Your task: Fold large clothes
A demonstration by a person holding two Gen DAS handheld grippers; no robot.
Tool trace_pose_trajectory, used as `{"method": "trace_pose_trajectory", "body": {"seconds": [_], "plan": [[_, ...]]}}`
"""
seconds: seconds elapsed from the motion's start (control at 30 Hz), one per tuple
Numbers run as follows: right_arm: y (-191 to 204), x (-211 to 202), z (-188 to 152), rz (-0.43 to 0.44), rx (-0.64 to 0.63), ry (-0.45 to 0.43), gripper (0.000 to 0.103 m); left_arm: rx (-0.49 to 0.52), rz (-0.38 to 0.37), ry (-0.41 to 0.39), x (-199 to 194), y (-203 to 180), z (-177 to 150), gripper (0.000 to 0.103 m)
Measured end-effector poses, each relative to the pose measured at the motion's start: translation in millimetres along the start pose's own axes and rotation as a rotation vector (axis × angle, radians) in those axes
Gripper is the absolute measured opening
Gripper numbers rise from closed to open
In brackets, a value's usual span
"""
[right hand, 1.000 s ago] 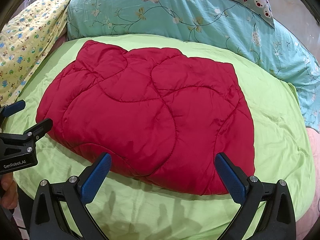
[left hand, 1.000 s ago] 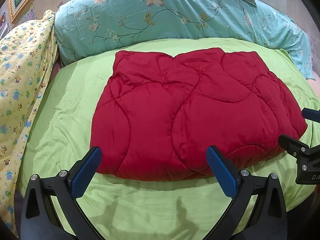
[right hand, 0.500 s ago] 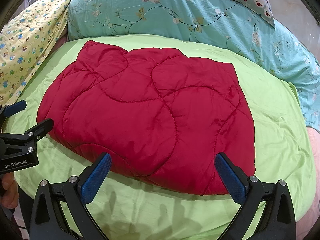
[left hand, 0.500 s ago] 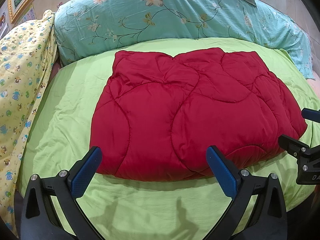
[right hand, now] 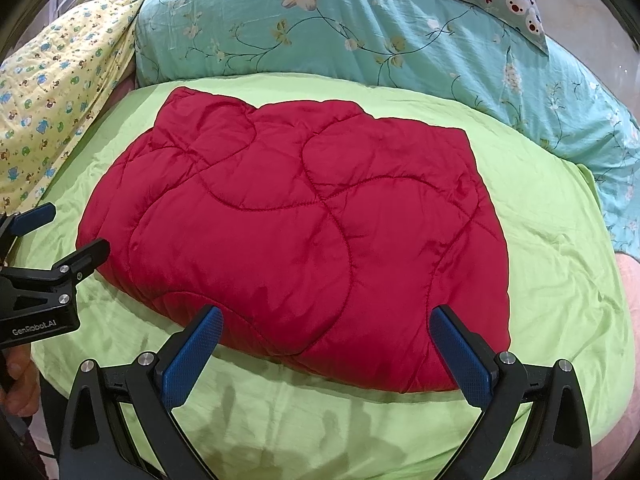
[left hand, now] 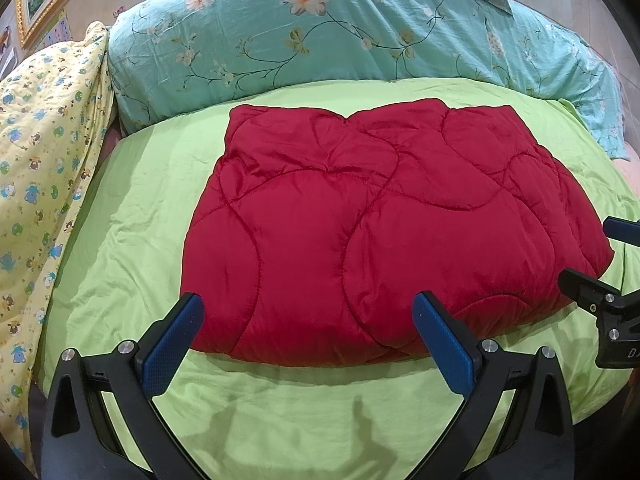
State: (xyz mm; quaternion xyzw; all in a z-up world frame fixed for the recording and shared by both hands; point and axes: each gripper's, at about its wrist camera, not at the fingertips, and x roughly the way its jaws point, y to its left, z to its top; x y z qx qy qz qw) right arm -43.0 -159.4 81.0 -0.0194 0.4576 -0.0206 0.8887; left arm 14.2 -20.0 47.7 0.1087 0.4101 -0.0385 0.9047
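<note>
Folded red quilted garment (left hand: 384,232) lies mid-bed on the green sheet (left hand: 132,216). Left tongs (left hand: 308,332) and right tongs (right hand: 326,344) hover at its near edge, both spread apart, empty. Floral teal bedding (left hand: 320,28) lies far; yellow printed quilt (left hand: 44,152) left.
</note>
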Motion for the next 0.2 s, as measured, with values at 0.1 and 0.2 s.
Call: {"method": "trace_pose_trajectory", "body": {"seconds": [0.1,0.2], "plan": [[-1.4,0.4,-0.3,0.006,0.006,-0.002,0.103,0.002,-0.009,-0.005,0.1,-0.2,0.3,0.103],[-2.6,1.7,-0.2,0.015,0.012,-0.001,0.103,0.010,-0.026,-0.008,-0.1,-2.5,1.2,0.103]]}}
